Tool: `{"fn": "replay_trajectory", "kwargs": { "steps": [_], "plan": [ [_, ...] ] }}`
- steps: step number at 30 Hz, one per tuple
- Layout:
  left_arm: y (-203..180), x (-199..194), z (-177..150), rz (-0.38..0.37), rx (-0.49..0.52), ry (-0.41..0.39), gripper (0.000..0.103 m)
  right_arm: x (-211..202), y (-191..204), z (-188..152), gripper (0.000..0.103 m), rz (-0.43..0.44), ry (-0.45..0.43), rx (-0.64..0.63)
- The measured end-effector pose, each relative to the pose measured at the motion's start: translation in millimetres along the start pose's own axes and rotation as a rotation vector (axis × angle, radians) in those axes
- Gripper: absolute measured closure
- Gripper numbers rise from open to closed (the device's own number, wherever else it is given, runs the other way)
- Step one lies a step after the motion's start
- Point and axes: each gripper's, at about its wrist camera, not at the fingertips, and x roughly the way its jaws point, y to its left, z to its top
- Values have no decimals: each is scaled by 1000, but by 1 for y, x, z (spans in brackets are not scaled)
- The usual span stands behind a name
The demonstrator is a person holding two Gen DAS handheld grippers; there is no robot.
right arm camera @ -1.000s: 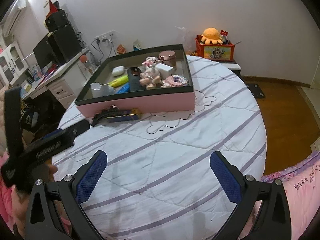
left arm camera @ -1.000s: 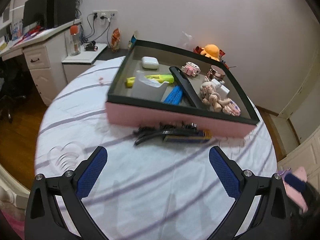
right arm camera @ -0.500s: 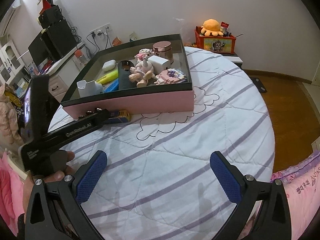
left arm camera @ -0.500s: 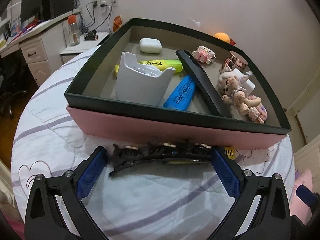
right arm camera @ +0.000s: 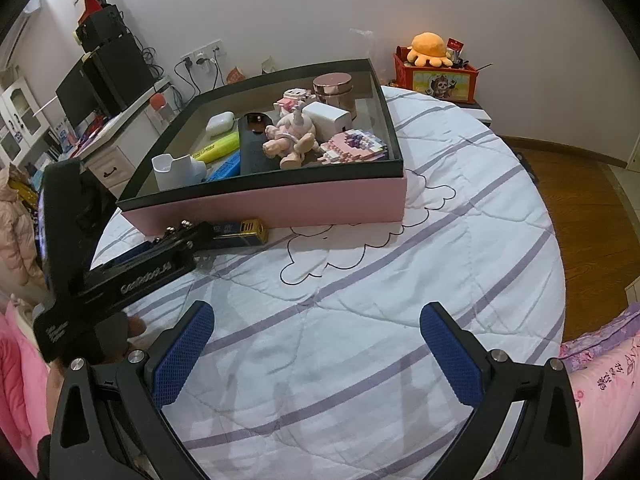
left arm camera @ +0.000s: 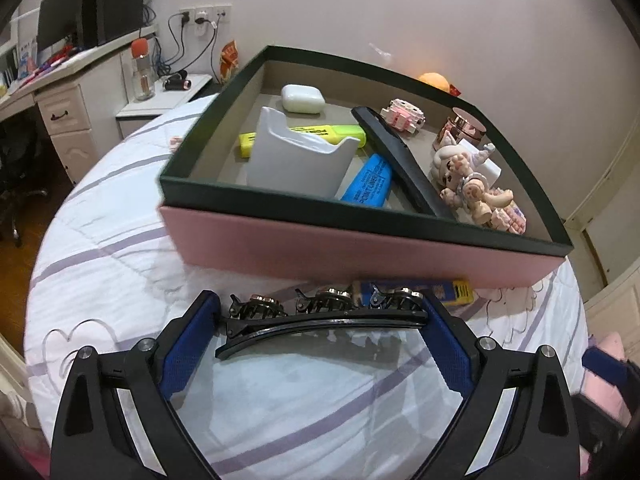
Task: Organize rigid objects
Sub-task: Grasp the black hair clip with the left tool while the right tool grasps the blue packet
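Observation:
A long black hair clip [left arm camera: 320,318] lies across the bedspread just in front of a pink box [left arm camera: 360,248] with a dark green rim. My left gripper [left arm camera: 320,320] spans the clip end to end, its blue pads touching both tips; the clip looks slightly lifted over its shadow. A blue and yellow pack [left arm camera: 436,289] lies behind the clip against the box. My right gripper [right arm camera: 316,344] is open and empty over the bedspread, right of the left gripper [right arm camera: 168,248]. The box [right arm camera: 280,204] holds a white holder, highlighters, a doll and small toys.
The round table has a white quilt with purple stripes [right arm camera: 400,280]. A desk with monitor and speakers [right arm camera: 108,76] stands at the left. A red box with an orange plush [right arm camera: 434,68] sits behind the table. Wooden floor lies to the right.
My left gripper moved forward and down to the hair clip, then narrowed onto its two ends. My right gripper drifted slightly closer to the box, staying open.

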Motion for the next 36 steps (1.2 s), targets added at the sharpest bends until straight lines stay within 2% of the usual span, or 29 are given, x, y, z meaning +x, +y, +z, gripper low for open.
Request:
{"fn": "replay_trajectory", "kwargs": {
  "steps": [17, 25, 32, 36],
  "plan": [
    [60, -45, -17, 123, 10, -35, 6, 57, 61, 27, 0, -7, 31, -56],
    [90, -48, -13, 142, 4, -47, 6, 84, 83, 31, 0, -57, 47, -35],
    [106, -44, -14, 143, -10, -35, 6, 104, 98, 31, 0, -143, 25, -54],
    [105, -42, -14, 139, -10, -33, 6, 102, 98, 30, 9, -164, -2, -51]
  ]
}}
